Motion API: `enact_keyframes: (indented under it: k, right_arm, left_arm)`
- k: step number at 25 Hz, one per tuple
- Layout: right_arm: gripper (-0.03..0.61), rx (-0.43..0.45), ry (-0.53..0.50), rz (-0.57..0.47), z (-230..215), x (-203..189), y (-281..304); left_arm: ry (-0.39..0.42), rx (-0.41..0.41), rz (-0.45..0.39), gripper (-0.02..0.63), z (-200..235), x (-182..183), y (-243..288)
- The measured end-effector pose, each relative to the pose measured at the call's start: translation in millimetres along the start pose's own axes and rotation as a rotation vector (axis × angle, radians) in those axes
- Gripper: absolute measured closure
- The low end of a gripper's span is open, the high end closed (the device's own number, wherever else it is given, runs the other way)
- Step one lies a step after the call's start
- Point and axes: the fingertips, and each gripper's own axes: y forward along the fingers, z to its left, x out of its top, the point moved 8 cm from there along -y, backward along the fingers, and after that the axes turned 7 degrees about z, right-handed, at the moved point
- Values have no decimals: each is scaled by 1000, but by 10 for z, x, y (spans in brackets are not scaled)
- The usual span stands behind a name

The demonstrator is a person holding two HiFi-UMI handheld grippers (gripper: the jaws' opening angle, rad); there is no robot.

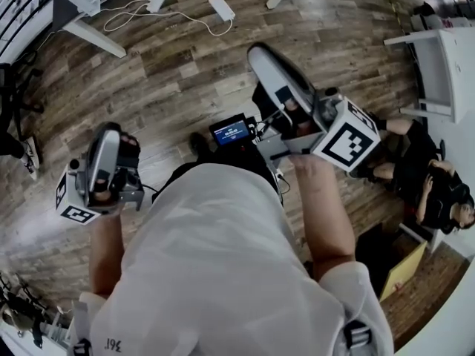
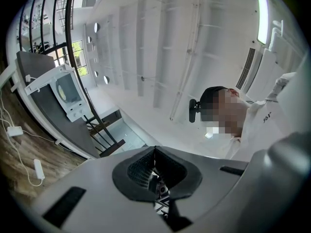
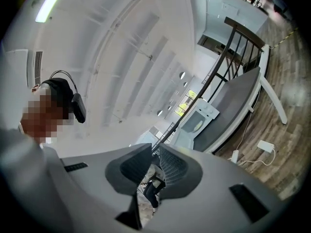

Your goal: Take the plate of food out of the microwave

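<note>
The white microwave (image 2: 65,92) stands on a grey table (image 2: 43,115), far off at the left of the left gripper view. The right gripper view shows the microwave (image 3: 197,120) small and right of centre, with its door shut. Something pale shows through the door window; I cannot make out a plate of food. My left gripper (image 2: 154,152) is shut, pads touching, and holds nothing. My right gripper (image 3: 155,147) is open by a narrow gap with nothing in it. In the head view, the left gripper (image 1: 106,136) and right gripper (image 1: 261,54) are held up in front of the person's body, far from the microwave.
Below is a wood floor with a white power strip (image 1: 221,7) and cables. White table legs (image 1: 96,39) stand at the upper left and a white table (image 1: 445,65) at the right. A person (image 1: 438,191) sits on the floor at the right, near a yellow box (image 1: 404,269).
</note>
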Motion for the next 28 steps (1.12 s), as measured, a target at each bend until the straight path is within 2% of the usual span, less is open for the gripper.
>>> enact_keyframes:
  k: [7, 11, 17, 20, 24, 28]
  right_arm:
    - [532, -99, 30, -4, -248, 39, -59]
    - [532, -159, 70, 9, -671, 189, 9]
    - [532, -139, 106, 57, -1606, 815, 563]
    - [532, -123, 125, 101, -1988, 1125, 851]
    - [532, -100, 145, 174, -2397, 1467, 1298]
    - [532, -102, 161, 211, -2665, 1621, 1751]
  left_arm:
    - [2, 33, 48, 609, 175, -31, 158]
    - [-20, 85, 72, 609, 500, -14, 433]
    - [54, 214, 34, 609, 1189, 297, 1093]
    - [64, 267, 13, 609, 1494, 393, 1397]
    - [94, 339, -22, 607, 1778, 542, 1742]
    - [121, 415, -46, 607, 2030, 697, 1858]
